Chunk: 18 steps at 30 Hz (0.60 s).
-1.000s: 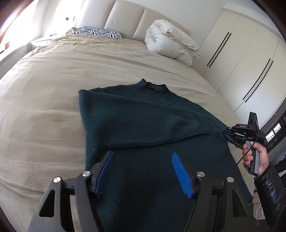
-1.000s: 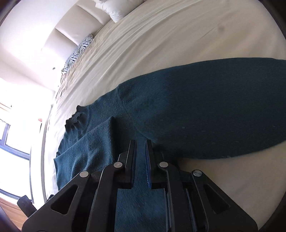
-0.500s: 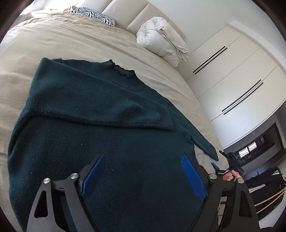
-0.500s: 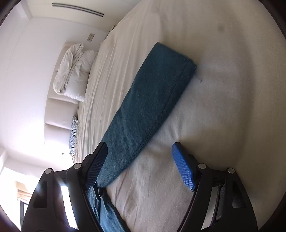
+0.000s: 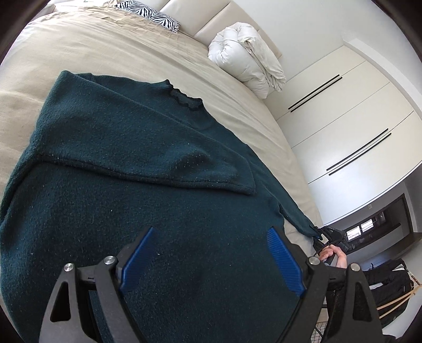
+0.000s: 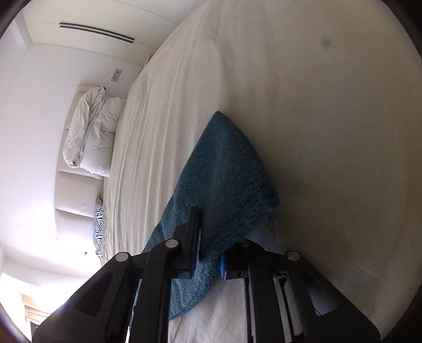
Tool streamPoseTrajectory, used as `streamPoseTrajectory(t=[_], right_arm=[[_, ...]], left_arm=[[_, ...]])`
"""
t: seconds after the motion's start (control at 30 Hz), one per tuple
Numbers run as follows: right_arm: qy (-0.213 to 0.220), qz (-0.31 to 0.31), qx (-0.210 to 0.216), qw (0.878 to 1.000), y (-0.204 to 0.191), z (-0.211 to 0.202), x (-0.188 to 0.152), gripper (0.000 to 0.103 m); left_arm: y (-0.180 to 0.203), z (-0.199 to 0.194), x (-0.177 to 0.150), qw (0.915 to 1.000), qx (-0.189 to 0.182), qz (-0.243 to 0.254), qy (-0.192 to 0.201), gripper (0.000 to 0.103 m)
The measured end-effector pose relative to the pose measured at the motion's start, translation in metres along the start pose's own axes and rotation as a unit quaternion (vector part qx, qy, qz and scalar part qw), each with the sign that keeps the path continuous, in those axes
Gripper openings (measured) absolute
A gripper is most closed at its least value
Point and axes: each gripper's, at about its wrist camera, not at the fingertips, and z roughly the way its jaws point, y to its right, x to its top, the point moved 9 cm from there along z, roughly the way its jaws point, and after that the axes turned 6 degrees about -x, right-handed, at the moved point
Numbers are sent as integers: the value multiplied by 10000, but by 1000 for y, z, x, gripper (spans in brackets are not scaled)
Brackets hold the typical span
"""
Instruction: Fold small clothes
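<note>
Lying flat across the beige bed, the dark teal knitted sweater has its collar toward the padded headboard and one sleeve folded across its chest. Bare sheet runs wide on the left and up toward the zebra-striped pillow and the rolled white duvet; on the right the bed's edge falls away close beside the sweater, facing white wardrobe doors. The left claw hovers over the lower body of the sweater, jaws spread wide, with the knit under them but unpinched. The right claw, held by a hand at the bed's right edge, has just been closing and now pinches the cuff end of the other sleeve, which stretches out ahead of it over open sheet.
</note>
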Motion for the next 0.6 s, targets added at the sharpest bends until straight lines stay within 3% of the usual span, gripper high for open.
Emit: streamPoseTrajectory(t=[0.13, 0.23, 0.27, 0.33, 0.43, 0.5, 0.57, 0.6], right_arm=[[165, -1301, -186, 9912, -70, -10, -25, 9], [167, -2756, -226, 9609, -147, -13, -83, 9], [184, -3302, -241, 9434, -171, -13, -108, 9], [207, -4424, -208, 8963, -217, -11, -174, 9], [342, -5852, -237, 8098, -259, -5, -281, 9], [386, -6568, -231, 7527, -264, -4, -352, 9], [325, -7013, -287, 7115, -264, 9, -397, 9], [266, -7138, -351, 6990, -260, 14, -418, 9]], left_arm=[[-1, -2, 8, 9999, -97, -86, 73, 88], [1, -3, 18, 9994, -224, -208, 152, 90], [1, -2, 21, 9992, -270, -256, 157, 90], [3, 1, 26, 9986, -376, -347, 129, 91], [7, 9, 32, 9972, -581, -456, 88, 92], [6, 17, 35, 9954, -728, -627, 29, 92], [3, 26, 36, 9937, -801, -783, -48, 93], [2, 31, 36, 9930, -818, -846, -84, 93]])
